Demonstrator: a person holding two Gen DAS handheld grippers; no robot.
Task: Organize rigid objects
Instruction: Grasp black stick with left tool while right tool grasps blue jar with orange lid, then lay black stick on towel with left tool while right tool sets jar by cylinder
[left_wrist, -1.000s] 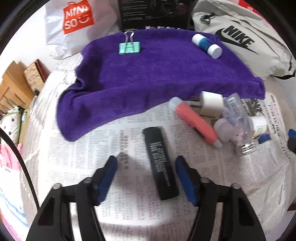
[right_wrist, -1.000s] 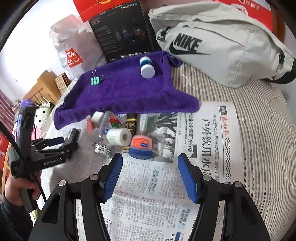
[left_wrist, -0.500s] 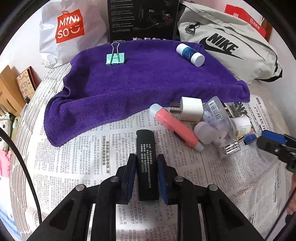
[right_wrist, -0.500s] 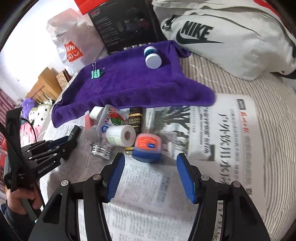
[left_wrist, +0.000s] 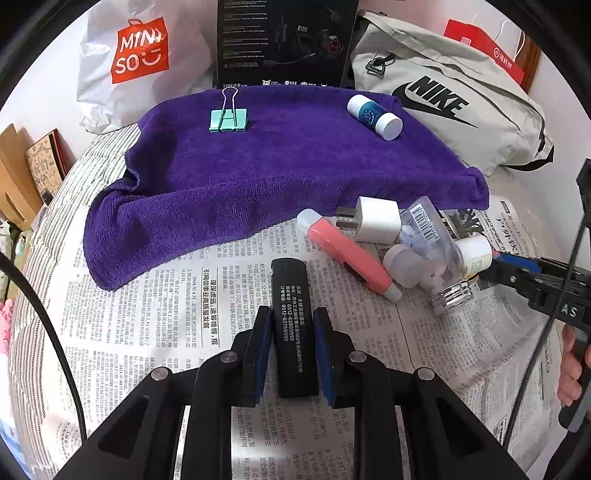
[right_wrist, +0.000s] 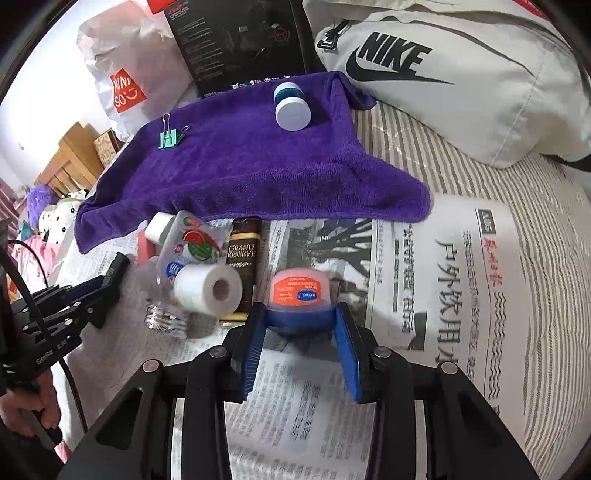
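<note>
Grippers first. Left gripper (left_wrist: 291, 350), low centre of its own view, is sitting with both blue pads pressed against the flanks of the black bar (left_wrist: 291, 321), so it is clamped on it. The bar is lying flat on the newspaper (left_wrist: 155, 332), long axis running straight up the frame, in line with the fingers; its far end is pointing at the purple towel (left_wrist: 280, 170) in the upper half.

Right gripper (right_wrist: 300, 345), low centre of its view, is standing with jaws apart around the small blue jar (right_wrist: 299, 299) with the orange lid. The jar is sitting just between the fingertips; pads are looking close to its sides, but contact is not clear (motion blur there).

Outward: the binder clip (left_wrist: 228, 119) and the white-capped tube (left_wrist: 375, 116) are already lying on the towel, upper part of frame. My reading: the coming move is a lift and carry up-frame to the towel, and the left gripper is the readier.

Hard to make out: the cluster right of the bar — pink tube (left_wrist: 349, 256), white plug (left_wrist: 376, 219), clear bottle (left_wrist: 430, 243) — is overlapping, with lower items partly hidden.
</note>
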